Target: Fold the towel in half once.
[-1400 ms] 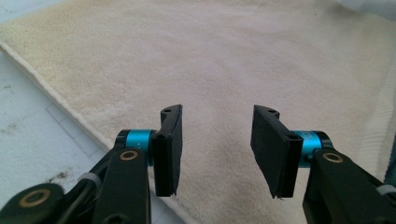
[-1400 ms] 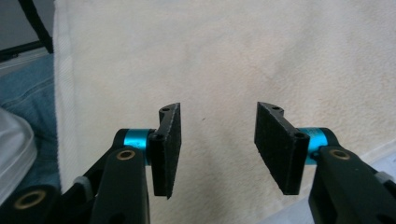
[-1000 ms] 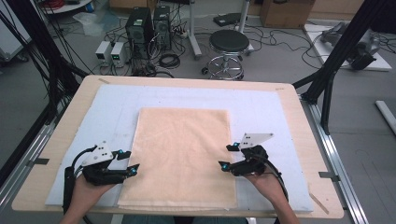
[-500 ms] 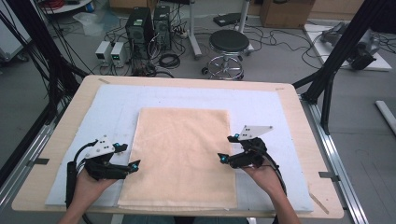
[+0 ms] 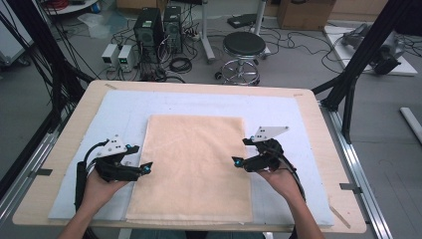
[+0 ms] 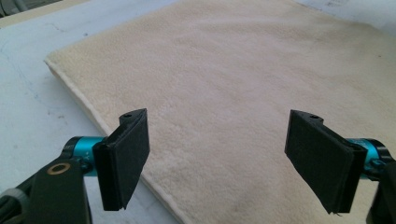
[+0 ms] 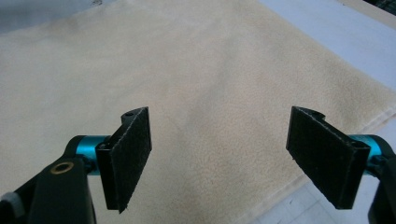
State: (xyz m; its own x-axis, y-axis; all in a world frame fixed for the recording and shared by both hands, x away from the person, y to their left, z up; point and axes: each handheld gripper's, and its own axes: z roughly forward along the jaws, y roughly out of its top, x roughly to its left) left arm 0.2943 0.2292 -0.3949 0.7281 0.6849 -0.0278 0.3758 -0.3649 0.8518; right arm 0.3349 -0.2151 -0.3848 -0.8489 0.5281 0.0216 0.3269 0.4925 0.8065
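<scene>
While both grippers hover at the sides of the cloth [image 5: 191, 167], neither one holds it. That cloth is a cream, fleecy rectangle, folded flat, lying in the middle of the high view on a pale blue mat [image 5: 124, 107] that covers most of the wooden surface [image 5: 323, 129]. Its near edge reaches almost to the bottom of the frame, close to the front edge of the surface.

At the lower left of the high view, the left gripper [image 5: 148, 168] sits in the person's left hand [image 5: 99, 186], its tip at the cloth's left edge. In the left gripper view its jaws stand wide apart with nothing between them; they have just been opening. The cloth's doubled edge runs diagonally from the upper left of that frame down under the left jaw.

At the lower right of the high view, the right gripper [image 5: 237, 162] is held in the right hand [image 5: 281, 181], its tip just over the cloth's right edge. Its jaws are likewise spread wide and grip nothing, and have just been opening too. In the right gripper view the cloth fills most of the frame beneath them, with its edge and a strip of mat at the lower right.

Beyond the surface, at the top of the high view, stand a round stool [image 5: 241, 46] and two computer towers [image 5: 157, 27] among cables on the floor.
</scene>
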